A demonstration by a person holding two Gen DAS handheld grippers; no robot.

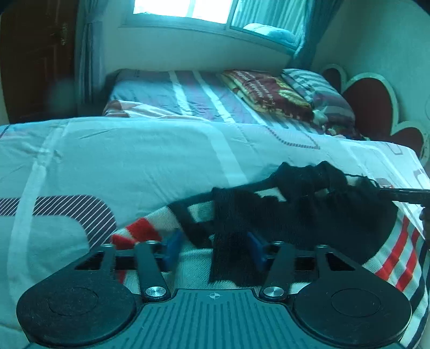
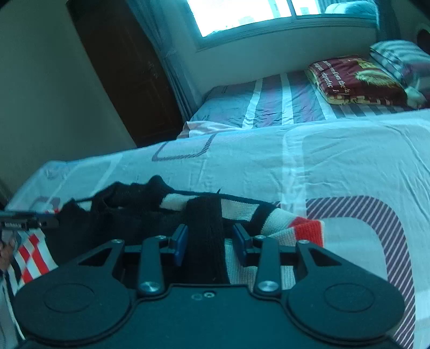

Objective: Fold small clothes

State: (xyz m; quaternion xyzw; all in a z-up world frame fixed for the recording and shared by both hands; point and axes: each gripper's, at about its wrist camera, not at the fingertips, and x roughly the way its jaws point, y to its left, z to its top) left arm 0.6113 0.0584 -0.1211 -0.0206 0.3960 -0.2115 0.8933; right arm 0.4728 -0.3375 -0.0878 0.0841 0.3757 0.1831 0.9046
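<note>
Right now a small knitted sweater [image 1: 309,214] lies on the bed [image 1: 121,161], close to its near edge. It is black, with white and red stripes at its ends. It is bunched up and not flat.

Seen from the left wrist, the left tongs [image 1: 213,248] sit low over the sweater. Their two blue fingers [image 1: 172,248] stand apart, with a black strip of the sweater between them. The fingers do not press on the strip, so the left tongs look open. A red and white cuff [image 1: 137,233] lies just beside the left finger.

Seen from the right wrist, the right tongs [image 2: 212,244] are also over the sweater [image 2: 129,212]. A thick black band [image 2: 205,241] of it runs up between the blue fingers [image 2: 180,243]. One finger looks to touch the band, but the other stands apart from it, so these tongs look open too.

The bed has a pale sheet with striped shapes. Farther back lie a dark red folded blanket [image 2: 354,77] and a striped pillow [image 2: 403,59]. Behind the bed are a bright window [image 2: 242,16], curtains [image 1: 90,61] and a brown door [image 2: 126,72].
</note>
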